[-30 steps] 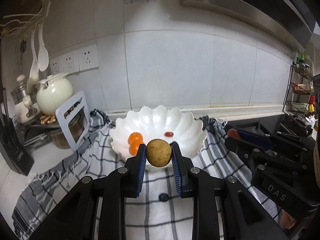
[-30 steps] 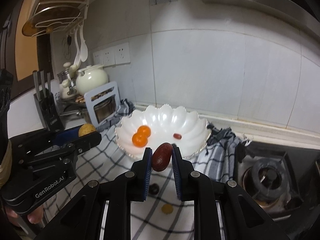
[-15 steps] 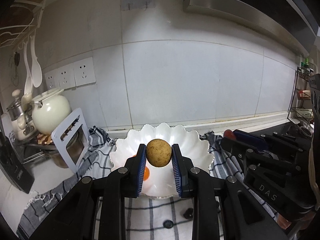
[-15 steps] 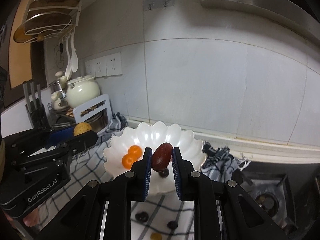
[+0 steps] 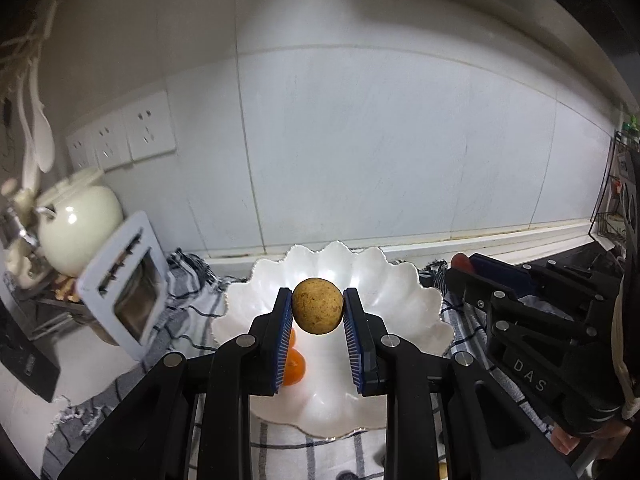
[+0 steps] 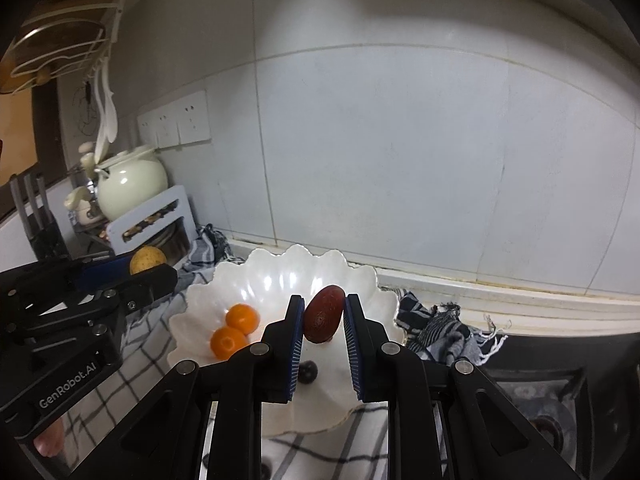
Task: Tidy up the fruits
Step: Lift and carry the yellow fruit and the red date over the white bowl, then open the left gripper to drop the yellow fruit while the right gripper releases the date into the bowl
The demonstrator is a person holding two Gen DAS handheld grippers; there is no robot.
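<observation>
Longan (image 5: 317, 305) clamped in left claw (image 5: 317, 312) (over bowl (image 5: 424, 320))

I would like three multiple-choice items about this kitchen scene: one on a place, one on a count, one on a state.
1. Where are the small orange fruits?
A. in the white scalloped bowl
B. on the stove
C. in the cream ceramic pot

2. How many orange fruits show in the bowl?
A. one
B. two
C. four

3. How does the left gripper stand?
A. wide open, empty
B. shut on the round tan speckled fruit
C. shut on a spoon

Answers: 1 A, both fruits lie inside the bowl's wall. 2 B, the right wrist view shows two side by side. 3 B, the blue jaws press on the tan fruit from both sides.
</observation>
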